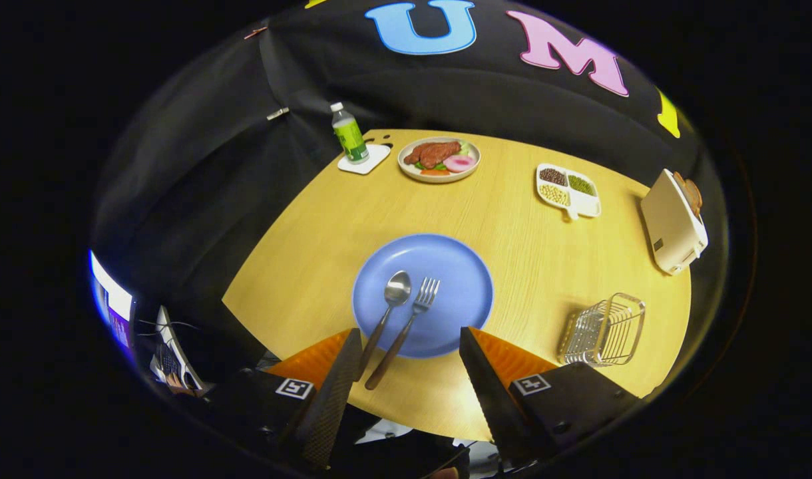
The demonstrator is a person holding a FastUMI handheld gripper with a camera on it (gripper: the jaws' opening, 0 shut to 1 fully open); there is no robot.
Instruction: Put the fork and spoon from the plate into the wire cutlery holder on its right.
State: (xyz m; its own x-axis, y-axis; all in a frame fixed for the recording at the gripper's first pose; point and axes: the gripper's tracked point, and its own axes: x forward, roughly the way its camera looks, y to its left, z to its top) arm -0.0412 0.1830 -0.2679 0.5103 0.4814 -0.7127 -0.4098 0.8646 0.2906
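A blue plate point(456, 293) lies on the wooden table just ahead of my fingers. On it rest a spoon point(391, 305) and, to its right, a fork point(412, 318), both with dark wooden handles that reach over the plate's near rim toward the left finger. The wire cutlery holder point(604, 330) stands to the right of the plate, beyond the right finger. My gripper point(409, 340) hovers above the table's near edge, open, with nothing between its fingers; the handle ends lie in the gap.
Far across the table point(299, 266) stand a green-labelled bottle point(349, 135) on a white coaster, a plate of food point(439, 159) and a divided dish of beans point(569, 191). A white toaster point(673, 221) sits at the right edge, behind the holder.
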